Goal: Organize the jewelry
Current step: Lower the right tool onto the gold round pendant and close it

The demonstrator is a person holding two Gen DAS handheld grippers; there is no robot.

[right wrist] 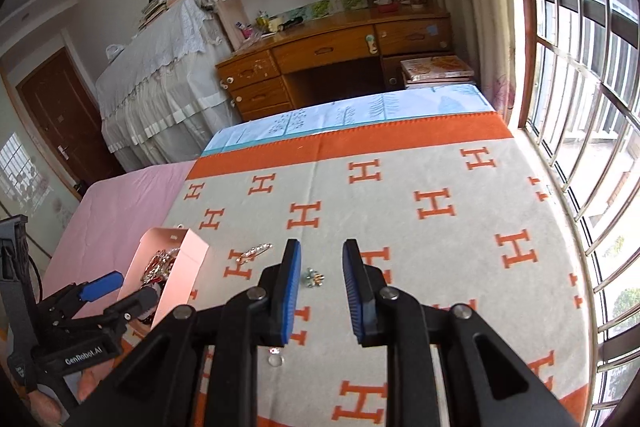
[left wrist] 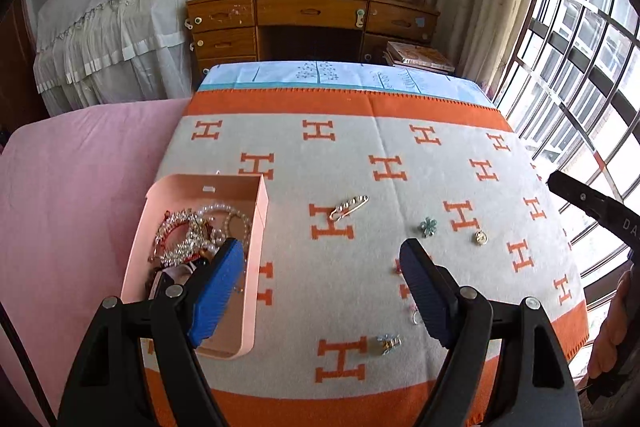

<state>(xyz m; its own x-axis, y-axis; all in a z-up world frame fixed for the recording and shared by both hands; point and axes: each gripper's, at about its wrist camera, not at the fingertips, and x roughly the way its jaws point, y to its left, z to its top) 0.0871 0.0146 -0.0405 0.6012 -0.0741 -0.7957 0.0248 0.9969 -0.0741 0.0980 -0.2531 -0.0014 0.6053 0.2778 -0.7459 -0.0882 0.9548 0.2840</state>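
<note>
pink box [left wrist: 256, 227], tangled beaded jewelry [left wrist: 200, 235]

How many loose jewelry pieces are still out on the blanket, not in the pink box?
5 visible: gold pin, teal flower, gold charm, a small clear piece by the left gripper's right finger, and a silver-gold cluster nearest the camera. The fingers may hide others.

A bed [left wrist: 72, 211] carries an orange-and-grey blanket [left wrist: 360, 147]; on the blanket lie a pink box [left wrist: 256, 227] and scattered brooches [left wrist: 428, 225]
</note>
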